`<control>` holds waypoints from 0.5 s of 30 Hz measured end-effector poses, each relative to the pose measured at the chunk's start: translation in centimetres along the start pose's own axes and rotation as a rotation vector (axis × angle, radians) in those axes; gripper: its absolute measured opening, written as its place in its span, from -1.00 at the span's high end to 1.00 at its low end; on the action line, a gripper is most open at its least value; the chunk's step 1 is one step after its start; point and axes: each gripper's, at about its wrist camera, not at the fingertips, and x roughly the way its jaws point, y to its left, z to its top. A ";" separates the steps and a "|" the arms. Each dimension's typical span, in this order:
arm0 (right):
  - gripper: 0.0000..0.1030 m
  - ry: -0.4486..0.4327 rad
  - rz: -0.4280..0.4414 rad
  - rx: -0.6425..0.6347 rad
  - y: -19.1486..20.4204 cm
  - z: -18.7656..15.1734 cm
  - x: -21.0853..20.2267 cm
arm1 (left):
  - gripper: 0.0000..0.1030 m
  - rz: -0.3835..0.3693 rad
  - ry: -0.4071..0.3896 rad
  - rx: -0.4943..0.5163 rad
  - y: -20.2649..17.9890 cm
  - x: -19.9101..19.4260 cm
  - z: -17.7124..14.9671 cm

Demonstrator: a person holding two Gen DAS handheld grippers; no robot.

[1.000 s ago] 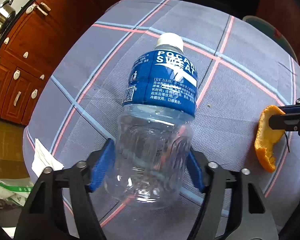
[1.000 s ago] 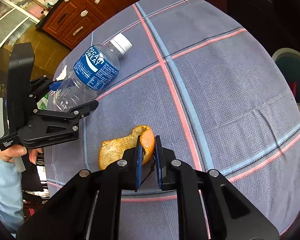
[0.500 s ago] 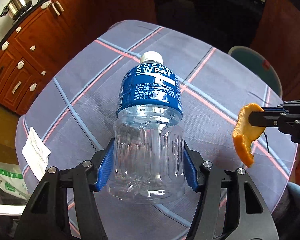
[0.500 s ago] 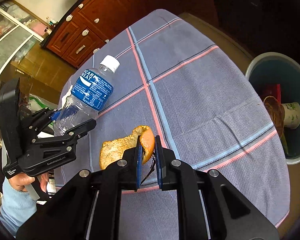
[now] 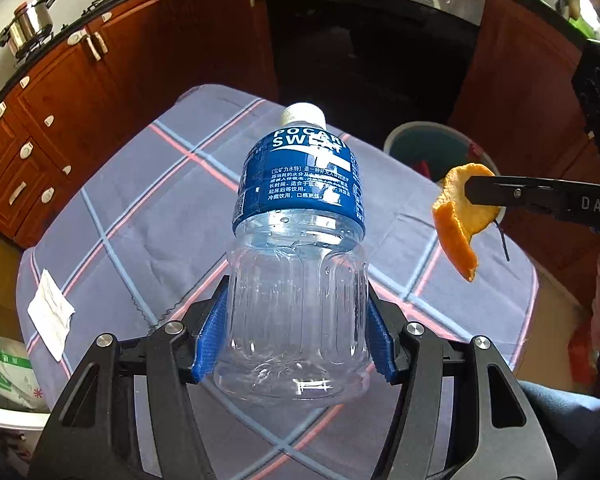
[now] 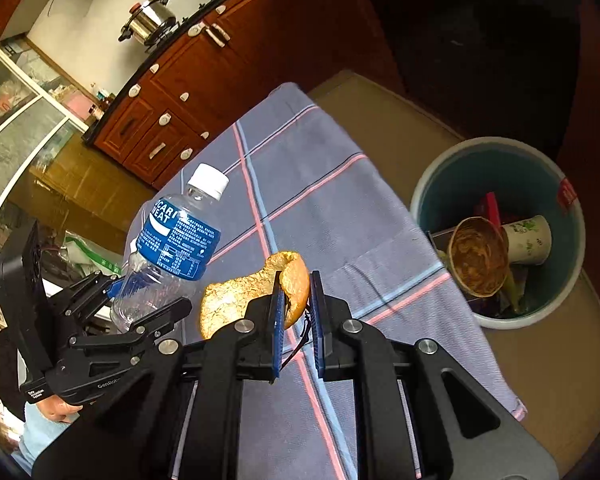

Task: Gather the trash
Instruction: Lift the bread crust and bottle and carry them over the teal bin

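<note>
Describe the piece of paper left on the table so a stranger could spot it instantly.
Start at the table under the grey checked tablecloth. Go to its near left corner, by the edge: the folded white paper lies flat there. It is the only trash still on the cloth.

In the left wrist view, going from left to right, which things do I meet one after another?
Pot → paper slip → bottle → bin → orange peel → right tongs.
</note>
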 end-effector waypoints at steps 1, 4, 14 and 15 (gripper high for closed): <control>0.78 -0.018 -0.005 0.011 -0.7 0.2 -0.8 | -0.19 -0.008 -0.006 0.007 -0.6 -0.1 0.4; 0.78 -0.063 -0.022 0.050 -3.1 0.8 -2.8 | -0.19 -0.032 -0.020 0.037 -2.9 -0.3 1.8; 0.78 -0.138 -0.073 0.188 -12.3 1.2 -7.0 | -0.19 -0.116 0.002 0.112 -10.8 2.4 5.9; 0.78 -0.138 -0.075 0.198 -13.0 1.0 -7.1 | -0.19 -0.122 0.008 0.121 -11.7 2.7 6.2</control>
